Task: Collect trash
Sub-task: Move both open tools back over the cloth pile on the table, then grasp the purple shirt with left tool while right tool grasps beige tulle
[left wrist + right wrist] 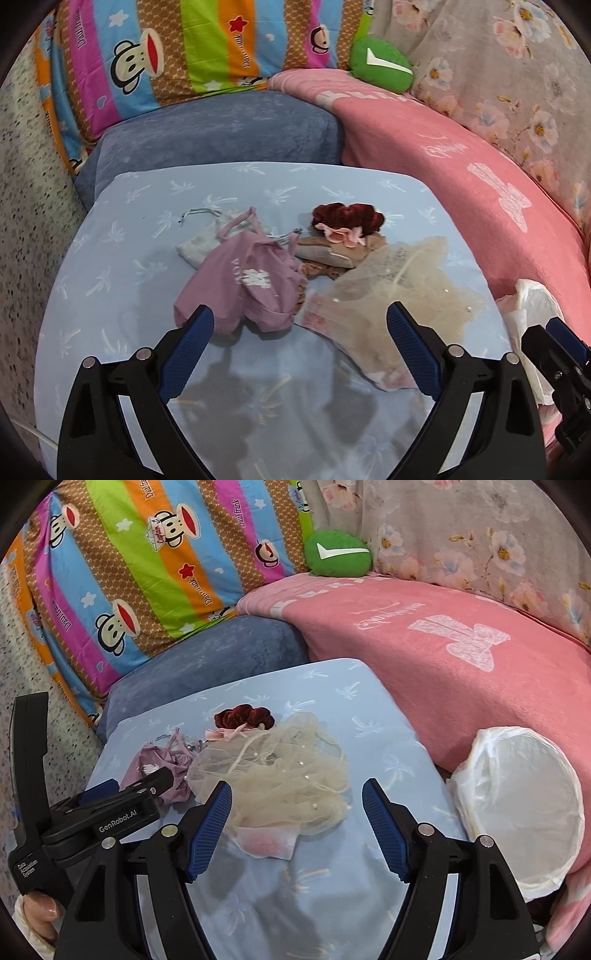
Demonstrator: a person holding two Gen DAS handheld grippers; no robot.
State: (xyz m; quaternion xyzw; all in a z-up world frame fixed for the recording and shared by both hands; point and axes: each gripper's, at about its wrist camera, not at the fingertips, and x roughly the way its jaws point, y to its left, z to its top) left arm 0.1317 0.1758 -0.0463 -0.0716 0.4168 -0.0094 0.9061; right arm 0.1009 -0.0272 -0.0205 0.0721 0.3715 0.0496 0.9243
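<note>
A pile of items lies on a light blue cushion (147, 229): a purple cloth bag (243, 284), a white pouch (199, 245), a dark red velvet scrunchie (347, 216) with a pink flower, a cream mesh tulle piece (402, 291) and a pink-printed tissue (267, 843). My left gripper (299, 332) is open and empty, just short of the purple bag. My right gripper (297, 808) is open and empty, just short of the tulle (280, 771). A bin lined with a white plastic bag (517, 801) stands right of the cushion.
A pink blanket (424, 646) covers the sofa to the right. A blue-grey cushion (221, 133) sits behind, with a striped monkey-print pillow (177, 48) and a green plush (382, 64) further back. The left gripper's body shows in the right wrist view (110, 812).
</note>
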